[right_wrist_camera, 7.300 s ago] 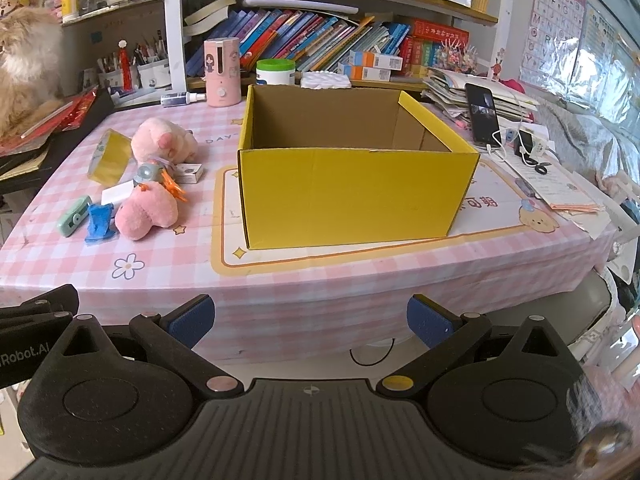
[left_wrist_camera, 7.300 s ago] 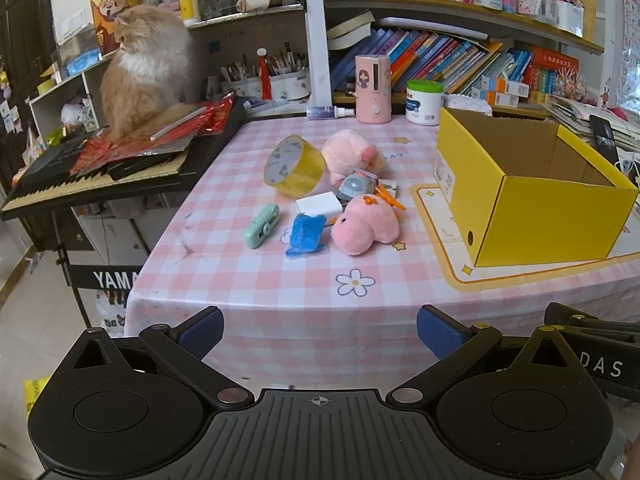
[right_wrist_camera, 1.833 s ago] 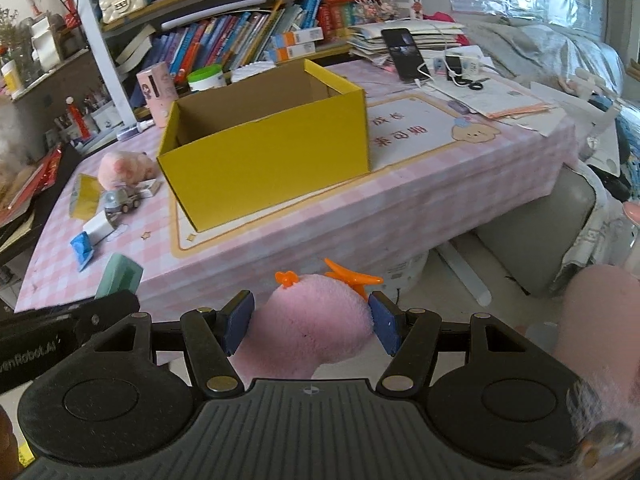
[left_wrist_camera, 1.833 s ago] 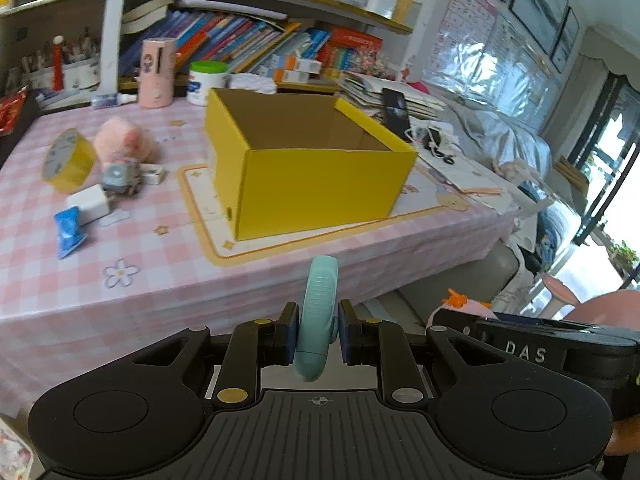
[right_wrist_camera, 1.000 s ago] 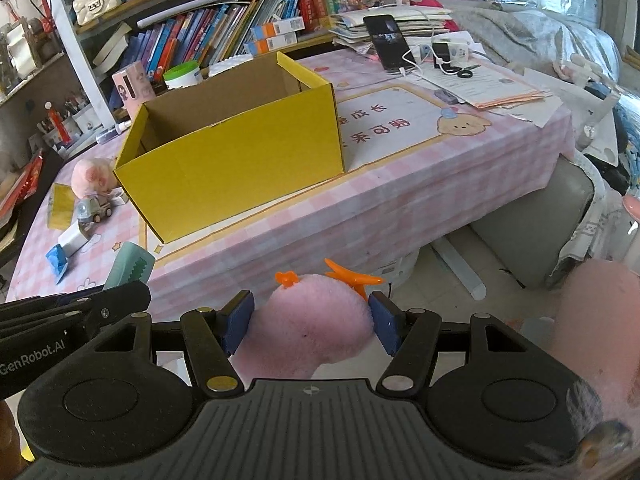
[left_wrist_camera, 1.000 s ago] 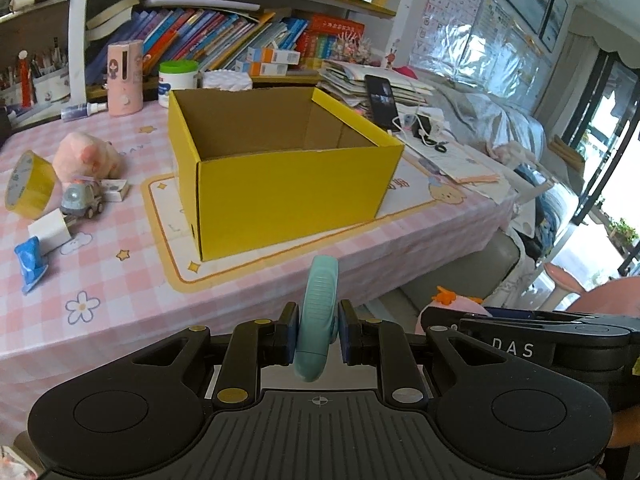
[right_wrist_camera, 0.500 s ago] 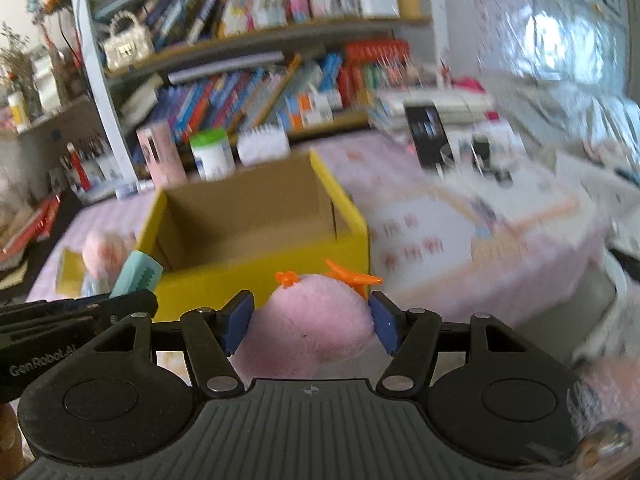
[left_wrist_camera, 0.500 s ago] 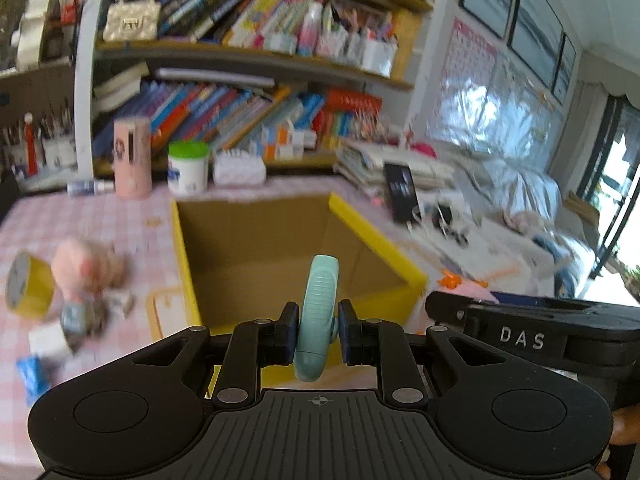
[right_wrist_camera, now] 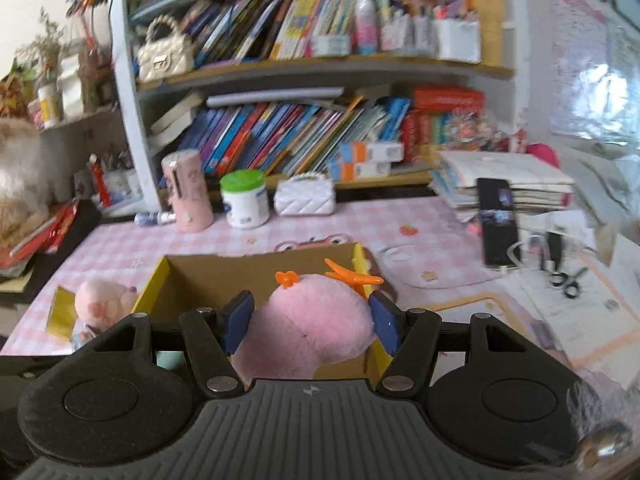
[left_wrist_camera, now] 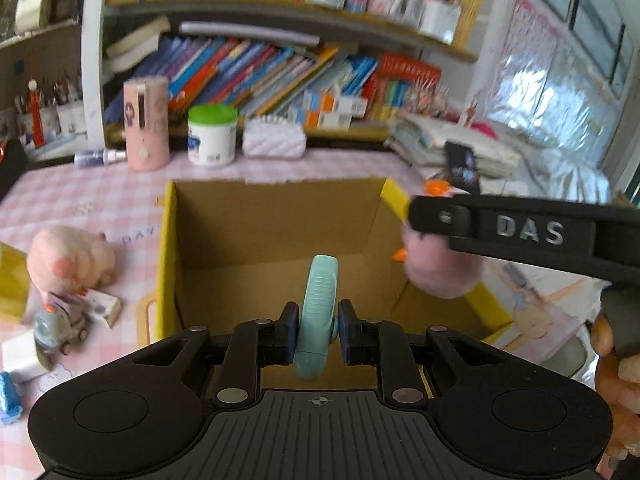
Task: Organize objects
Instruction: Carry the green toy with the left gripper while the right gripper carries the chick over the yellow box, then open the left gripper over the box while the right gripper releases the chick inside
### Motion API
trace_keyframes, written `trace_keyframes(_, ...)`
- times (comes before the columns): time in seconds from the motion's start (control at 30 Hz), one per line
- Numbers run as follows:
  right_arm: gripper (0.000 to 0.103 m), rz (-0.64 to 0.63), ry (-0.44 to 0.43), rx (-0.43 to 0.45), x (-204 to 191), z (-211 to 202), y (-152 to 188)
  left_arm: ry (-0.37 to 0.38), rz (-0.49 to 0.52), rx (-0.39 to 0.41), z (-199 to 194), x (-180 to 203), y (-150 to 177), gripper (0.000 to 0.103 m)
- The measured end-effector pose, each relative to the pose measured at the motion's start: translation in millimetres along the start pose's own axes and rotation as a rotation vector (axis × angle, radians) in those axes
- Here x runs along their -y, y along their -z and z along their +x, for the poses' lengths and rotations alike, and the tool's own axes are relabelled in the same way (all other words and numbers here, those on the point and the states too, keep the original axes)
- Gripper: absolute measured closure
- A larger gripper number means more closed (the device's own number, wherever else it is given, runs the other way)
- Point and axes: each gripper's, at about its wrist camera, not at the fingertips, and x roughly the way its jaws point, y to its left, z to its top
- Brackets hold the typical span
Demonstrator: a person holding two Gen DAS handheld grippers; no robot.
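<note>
The left tool [left_wrist_camera: 318, 334] is clenched on a slim teal gadget [left_wrist_camera: 319, 312], stiff and light, pinched across its flat sides above the open yellow box [left_wrist_camera: 170, 248]. The right tool [right_wrist_camera: 310, 322] squeezes a pink plush toy [right_wrist_camera: 310, 330], soft and springy, round its middle, poised over the box's right side.

Daylight floods in from my right, where the window [left_wrist_camera: 560, 92] glares white. Both views are motion-blurred, softest at the bowed fisheye edges; shadows stay faint.
</note>
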Motion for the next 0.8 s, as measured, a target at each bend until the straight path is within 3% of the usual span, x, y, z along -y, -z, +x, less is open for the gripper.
trace_keyframes(0.37,0.042,-0.152,-0.153,-0.211,-12.6,85.8,7.9,-0.085,-0.012,-0.115,37.8,1.8,2.0,0.084)
trace_keyframes(0.67,0.042,-0.214,-0.19,-0.347,-15.1,129.7,15.5,-0.091,-0.045,-0.16,54.2,-1.0,2.8,0.084)
trace_keyframes(0.8,0.042,-0.246,-0.191,-0.358,-19.6,136.4,9.8,-0.113,-0.039,-0.165,59.7,-2.5,0.0,0.084)
